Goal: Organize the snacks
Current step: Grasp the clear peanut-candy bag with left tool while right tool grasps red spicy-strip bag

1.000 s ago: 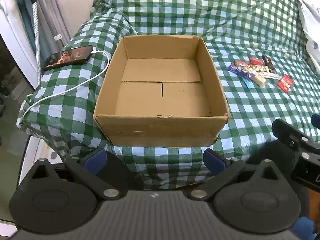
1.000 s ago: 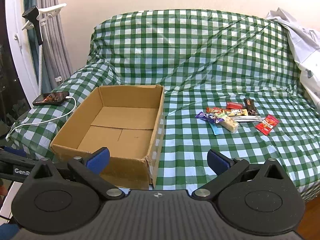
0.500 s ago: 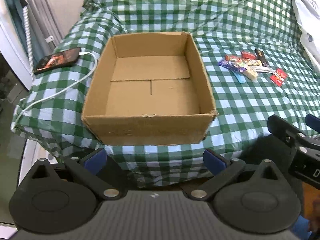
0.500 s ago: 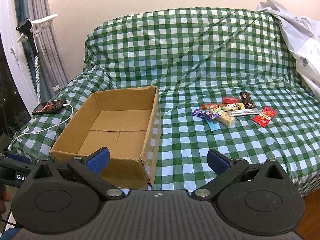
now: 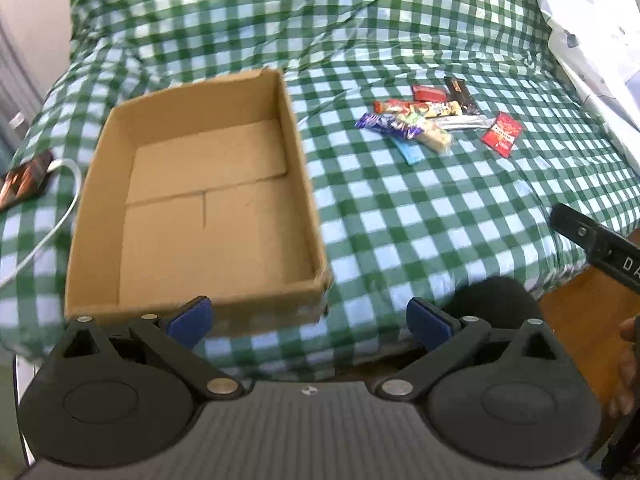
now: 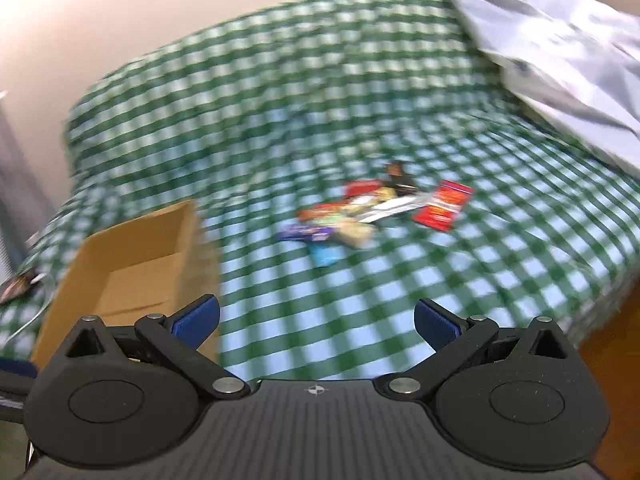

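An empty open cardboard box sits on the green checked cover; it also shows at the left of the right wrist view. A small pile of wrapped snack bars lies to the box's right, with a red packet at its right end. The pile shows blurred in the right wrist view. My left gripper is open and empty just in front of the box's near wall. My right gripper is open and empty, well short of the snacks.
A phone on a white charging cable lies left of the box. A pale grey cloth is heaped at the far right. The right gripper's body shows at the right edge of the left wrist view. Wooden floor lies beyond the cover's front edge.
Both grippers have swung to the right and moved in closer. The snack pile now sits nearer the middle of the right wrist view, which is motion-blurred. Both stay open.
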A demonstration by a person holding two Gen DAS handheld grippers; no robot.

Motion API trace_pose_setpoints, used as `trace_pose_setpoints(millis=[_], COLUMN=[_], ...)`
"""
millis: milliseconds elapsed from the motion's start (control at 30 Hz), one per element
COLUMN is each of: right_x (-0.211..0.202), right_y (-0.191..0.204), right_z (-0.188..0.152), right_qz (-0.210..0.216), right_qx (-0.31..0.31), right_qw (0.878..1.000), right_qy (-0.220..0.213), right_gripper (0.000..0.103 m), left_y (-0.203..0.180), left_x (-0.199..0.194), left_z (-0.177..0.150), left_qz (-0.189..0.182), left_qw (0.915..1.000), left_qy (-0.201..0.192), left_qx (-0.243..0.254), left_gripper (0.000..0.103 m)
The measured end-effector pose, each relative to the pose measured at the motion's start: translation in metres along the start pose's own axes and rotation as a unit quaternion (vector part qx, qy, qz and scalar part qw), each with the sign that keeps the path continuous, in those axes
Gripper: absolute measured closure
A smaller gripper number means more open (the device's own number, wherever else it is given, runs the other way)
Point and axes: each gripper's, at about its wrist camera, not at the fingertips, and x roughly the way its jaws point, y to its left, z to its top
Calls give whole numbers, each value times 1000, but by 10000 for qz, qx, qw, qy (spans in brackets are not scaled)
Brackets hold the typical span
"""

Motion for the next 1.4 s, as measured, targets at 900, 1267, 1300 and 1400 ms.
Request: trace_pose_setpoints(millis=[900,1267,1300,1400], right_x=[337,394,395,389], right_y=[-180,-176,-176,-178], right_z=[108,102,102,104], right_qz=[-1359,-1283,-1261,-1196], right_qx=[480,-351,-378,-398], right_qw=[9874,9889,9891,9898], right_qy=[647,662,660,668], right_gripper=[1,0,0,30], left_y=[-163,-188,-186,-180], left_x=[299,373,369,361], left_z=[234,252,252,249], left_qz=[-766,-786,-616,-517], left_qw=[9818,9582,9598,9658], left_qy=[1252,1862,1719,1586], left_qx=[-1206,-2024,-2133,-1985], left_gripper=[0,14,36,63])
